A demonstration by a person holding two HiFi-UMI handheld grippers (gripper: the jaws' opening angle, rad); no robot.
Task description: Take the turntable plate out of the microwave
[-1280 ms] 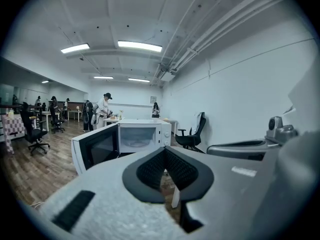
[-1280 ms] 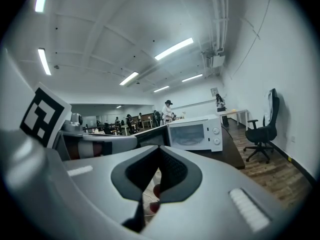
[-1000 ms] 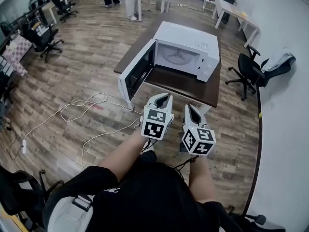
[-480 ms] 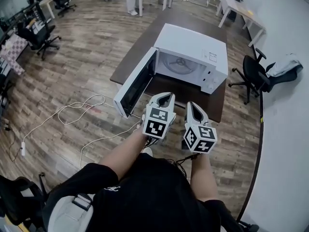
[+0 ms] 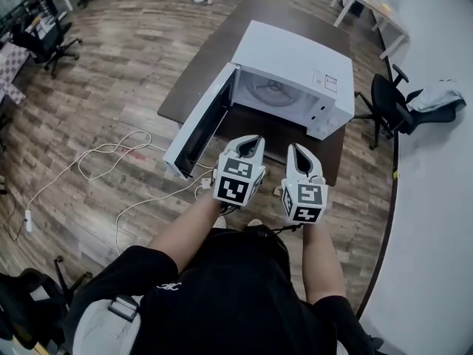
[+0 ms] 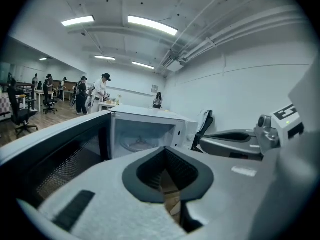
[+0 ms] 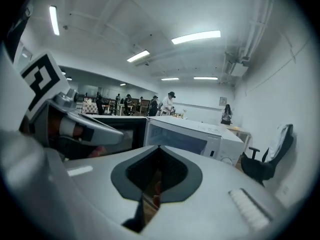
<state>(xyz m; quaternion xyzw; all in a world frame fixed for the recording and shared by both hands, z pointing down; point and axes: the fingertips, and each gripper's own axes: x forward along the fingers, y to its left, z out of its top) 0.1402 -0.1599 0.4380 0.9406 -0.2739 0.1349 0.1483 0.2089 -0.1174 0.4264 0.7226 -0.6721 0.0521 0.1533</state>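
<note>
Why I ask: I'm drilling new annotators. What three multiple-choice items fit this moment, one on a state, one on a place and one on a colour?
1. The left gripper and right gripper are: A both open; B both shut and empty; C shut on the plate.
2. The turntable plate lies: A in the left gripper; B in the right gripper; C inside the microwave.
3. The microwave's casing is: A white; B black; C red.

Answers:
1 B: each gripper view shows its jaws together with nothing between them.
2 C: the head view shows the plate in the cavity behind the open door.
3 A: the top and sides show white.
</note>
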